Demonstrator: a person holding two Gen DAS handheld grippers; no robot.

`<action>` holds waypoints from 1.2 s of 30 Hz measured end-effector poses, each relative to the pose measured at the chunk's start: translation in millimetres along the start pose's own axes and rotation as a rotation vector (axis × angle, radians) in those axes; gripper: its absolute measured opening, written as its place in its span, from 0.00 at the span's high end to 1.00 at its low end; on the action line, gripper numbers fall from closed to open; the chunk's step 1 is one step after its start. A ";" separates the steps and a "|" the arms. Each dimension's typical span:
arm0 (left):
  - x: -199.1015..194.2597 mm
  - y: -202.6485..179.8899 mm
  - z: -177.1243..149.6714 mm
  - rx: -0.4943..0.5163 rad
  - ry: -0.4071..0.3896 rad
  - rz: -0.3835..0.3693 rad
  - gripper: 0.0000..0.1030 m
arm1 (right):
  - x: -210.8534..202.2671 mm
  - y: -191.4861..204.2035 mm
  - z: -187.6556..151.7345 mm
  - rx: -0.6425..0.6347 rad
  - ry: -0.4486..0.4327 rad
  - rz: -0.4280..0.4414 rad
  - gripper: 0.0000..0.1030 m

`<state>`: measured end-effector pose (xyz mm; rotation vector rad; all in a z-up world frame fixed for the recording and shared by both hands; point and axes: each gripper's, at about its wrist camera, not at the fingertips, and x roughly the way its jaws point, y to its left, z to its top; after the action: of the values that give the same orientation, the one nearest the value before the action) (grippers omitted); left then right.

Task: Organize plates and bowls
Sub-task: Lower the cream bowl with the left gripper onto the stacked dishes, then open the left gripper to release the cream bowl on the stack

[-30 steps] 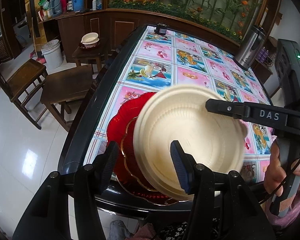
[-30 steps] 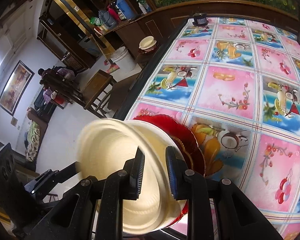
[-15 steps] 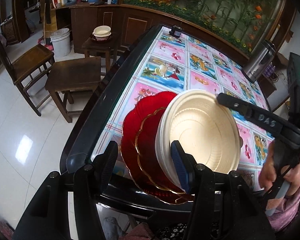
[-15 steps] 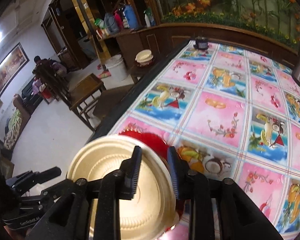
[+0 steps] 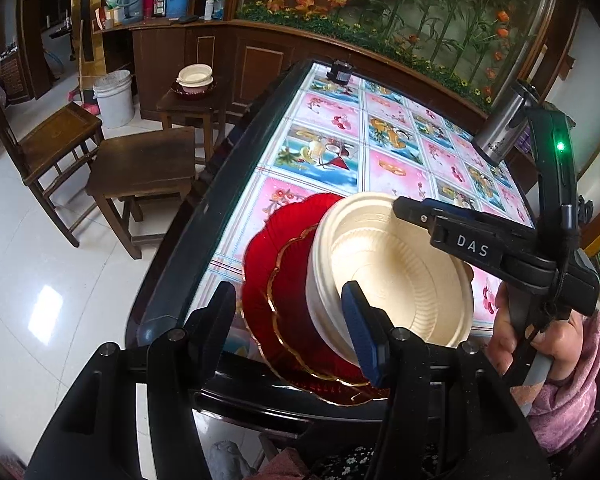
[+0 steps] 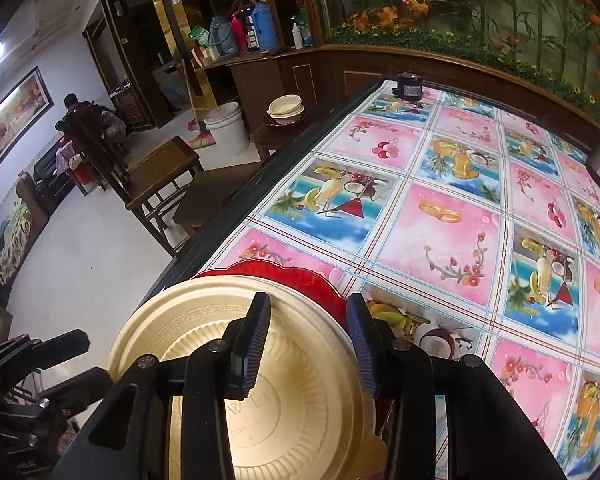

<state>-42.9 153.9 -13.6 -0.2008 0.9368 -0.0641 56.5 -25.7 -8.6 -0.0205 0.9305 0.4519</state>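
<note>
Patterned desk (image 6: pixel 452 236) carries red plates (image 5: pixel 276 292) at its near edge, cream bowl (image 5: pixel 396 276) stacked on top. My right gripper (image 6: pixel 308 336) has just been opening, straddling the bowl's rim unpressed; left gripper (image 5: pixel 288 312) stands open. Snagging that rim while withdrawing could drag the stack off.

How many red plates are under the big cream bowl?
2. A large red plate lies on the table near its edge, and a smaller gold-rimmed red plate sits on it, under the cream bowl. More could hide beneath.

Left wrist: close, steeply downward, toward 12 o'clock; right wrist: likewise; shared: cream bowl (image 5: pixel 396 276) (image 6: pixel 236 364), tablecloth (image 5: pixel 340 128) (image 6: pixel 460 200)
</note>
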 end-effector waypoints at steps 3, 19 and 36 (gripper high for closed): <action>-1.1 -4.0 1.5 0.024 -0.007 -0.002 0.46 | -5.0 -3.9 -0.1 0.009 -0.010 0.007 0.60; -2.9 -23.8 9.1 0.074 -0.082 0.120 0.46 | -36.7 -65.3 -11.2 0.185 -0.070 0.098 0.56; -15.0 -121.3 13.7 0.293 -0.275 0.283 0.24 | -95.0 -107.2 -67.6 0.175 -0.225 0.227 0.33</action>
<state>-36.8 39.2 30.4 0.1915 0.6638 0.0862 -2.9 -171.8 5.7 0.2924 0.7503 0.5683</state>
